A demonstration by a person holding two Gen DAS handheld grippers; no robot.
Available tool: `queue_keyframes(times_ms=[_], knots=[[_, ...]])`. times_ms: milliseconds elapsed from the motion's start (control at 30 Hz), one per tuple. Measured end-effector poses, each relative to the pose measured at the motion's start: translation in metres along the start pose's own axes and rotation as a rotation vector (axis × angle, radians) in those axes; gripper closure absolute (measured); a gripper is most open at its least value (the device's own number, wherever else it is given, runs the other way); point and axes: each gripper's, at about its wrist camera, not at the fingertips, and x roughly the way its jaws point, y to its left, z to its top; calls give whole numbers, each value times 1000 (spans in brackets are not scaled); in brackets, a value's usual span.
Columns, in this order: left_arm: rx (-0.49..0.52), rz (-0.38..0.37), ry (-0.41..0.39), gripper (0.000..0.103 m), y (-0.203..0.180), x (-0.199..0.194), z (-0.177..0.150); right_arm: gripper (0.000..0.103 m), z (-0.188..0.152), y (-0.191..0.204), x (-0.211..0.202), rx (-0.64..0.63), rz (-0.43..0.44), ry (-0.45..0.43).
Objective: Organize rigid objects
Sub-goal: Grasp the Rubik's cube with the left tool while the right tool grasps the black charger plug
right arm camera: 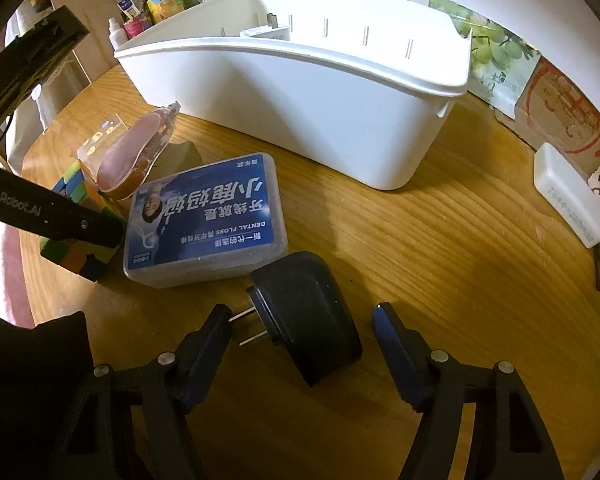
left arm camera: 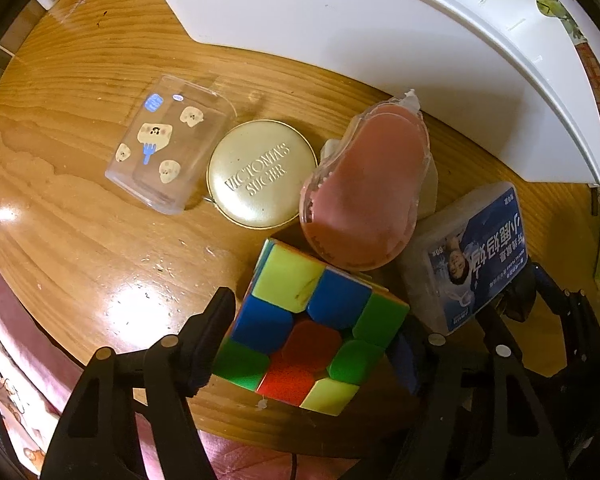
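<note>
My left gripper (left arm camera: pixel 312 340) straddles a colourful puzzle cube (left arm camera: pixel 312 328) on the wooden table; its fingers touch or nearly touch the cube's sides. Beyond the cube lie a pink case (left arm camera: pixel 364 192), a gold round tin (left arm camera: pixel 262 174), a clear sticker box (left arm camera: pixel 168 144) and a blue dental floss box (left arm camera: pixel 472 256). My right gripper (right arm camera: pixel 304 328) is open around a black plug adapter (right arm camera: pixel 308 320) lying on the table, fingers apart from it. The floss box (right arm camera: pixel 208 220), pink case (right arm camera: pixel 132 156) and cube (right arm camera: pixel 84 256) also show in the right wrist view.
A large white plastic bin (right arm camera: pixel 300 100) stands at the back of the table (right arm camera: pixel 440 260); it also shows in the left wrist view (left arm camera: pixel 340 28). A small white box (right arm camera: pixel 564 196) lies at the right edge. Bottles and clutter (right arm camera: pixel 140 12) stand behind the bin.
</note>
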Motion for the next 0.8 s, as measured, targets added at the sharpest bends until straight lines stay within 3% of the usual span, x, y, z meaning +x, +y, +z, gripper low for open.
queue_keyframes(times_ms=[167, 800], knots=[[-3, -5, 3, 30, 4, -1, 5, 41, 0, 2, -2, -13, 13, -10], [17, -2, -17, 34, 5, -4, -15, 41, -5, 9, -9, -15, 13, -14]])
